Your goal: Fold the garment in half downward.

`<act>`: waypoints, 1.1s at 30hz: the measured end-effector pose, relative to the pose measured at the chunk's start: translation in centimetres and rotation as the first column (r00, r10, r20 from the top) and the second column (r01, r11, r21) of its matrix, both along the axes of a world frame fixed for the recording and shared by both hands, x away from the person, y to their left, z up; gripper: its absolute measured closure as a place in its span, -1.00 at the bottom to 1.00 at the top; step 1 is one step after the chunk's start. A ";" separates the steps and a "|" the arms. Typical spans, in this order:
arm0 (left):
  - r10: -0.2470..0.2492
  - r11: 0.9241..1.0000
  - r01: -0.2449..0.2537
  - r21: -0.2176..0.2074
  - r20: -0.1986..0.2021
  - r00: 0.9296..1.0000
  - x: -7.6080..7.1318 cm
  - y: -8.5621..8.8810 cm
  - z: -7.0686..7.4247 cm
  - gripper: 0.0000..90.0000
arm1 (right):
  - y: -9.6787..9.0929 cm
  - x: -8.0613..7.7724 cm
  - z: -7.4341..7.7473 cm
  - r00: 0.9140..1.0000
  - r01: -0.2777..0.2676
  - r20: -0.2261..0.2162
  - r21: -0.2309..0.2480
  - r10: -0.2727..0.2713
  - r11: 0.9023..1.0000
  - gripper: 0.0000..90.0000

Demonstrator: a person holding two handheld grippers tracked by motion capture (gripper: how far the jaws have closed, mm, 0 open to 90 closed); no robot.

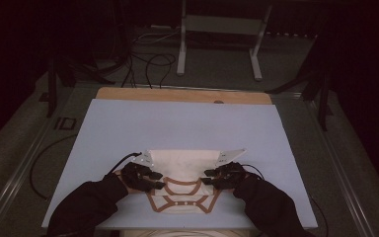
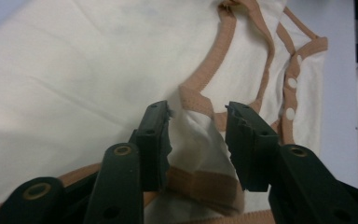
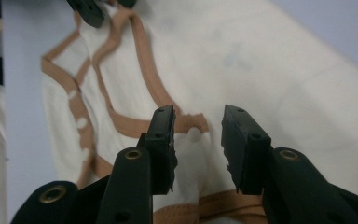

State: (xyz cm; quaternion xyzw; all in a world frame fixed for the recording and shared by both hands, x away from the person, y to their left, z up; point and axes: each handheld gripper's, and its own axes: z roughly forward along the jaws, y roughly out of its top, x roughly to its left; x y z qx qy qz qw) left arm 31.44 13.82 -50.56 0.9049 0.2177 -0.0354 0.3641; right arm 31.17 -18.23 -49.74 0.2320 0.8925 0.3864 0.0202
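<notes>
A cream baby garment (image 1: 181, 163) with tan trim and white snaps lies flat on the light blue mat (image 1: 177, 123), near its front edge. My left gripper (image 1: 156, 180) rests at the garment's left side, jaws open over a raised fold of cream cloth and tan trim (image 2: 196, 98); the pads stand apart from it. My right gripper (image 1: 208, 178) sits at the garment's right side, also open, above a tan trim corner (image 3: 191, 123). In the left gripper view the left gripper (image 2: 198, 112) frames the fold. The right gripper (image 3: 198, 114) shows the left gripper's jaw tip (image 3: 91, 11) farther off.
The mat covers a wooden table whose back edge (image 1: 182, 95) shows beyond it. A white metal stand (image 1: 217, 29) and black cables (image 1: 148, 64) lie on the floor behind. Dark-sleeved forearms (image 1: 86, 205) enter from the bottom. Bare mat stretches beyond the garment.
</notes>
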 end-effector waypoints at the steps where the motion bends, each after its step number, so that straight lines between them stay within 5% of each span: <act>1: 0.008 1.000 -0.008 0.004 0.000 1.000 0.1 -0.1 -0.2 0.36 | 0.1 0.2 -0.3 1.000 0.001 -0.007 -0.008 -0.002 1.000 0.50; 13: 0.028 0.999 -0.028 0.016 -0.002 1.000 0.5 -0.4 -0.8 0.76 | 0.7 0.8 -1.7 0.995 -0.038 -0.099 -0.037 0.034 0.999 0.78; 16: 0.025 1.000 -0.025 0.007 -0.002 1.000 0.5 -0.4 -0.9 0.89 | 0.9 0.5 -1.5 0.997 -0.034 -0.069 -0.046 0.031 0.998 0.97; 24: 0.013 1.000 -0.012 -0.026 0.018 1.000 0.3 0.0 0.1 0.96 | 0.5 0.3 -0.4 1.000 -0.026 -0.019 -0.046 0.025 0.999 0.99; 33: -0.052 0.996 0.058 -0.073 0.089 0.995 -1.1 0.6 2.8 0.96 | 0.0 -1.4 3.3 0.997 -0.044 0.068 0.013 0.043 0.999 0.99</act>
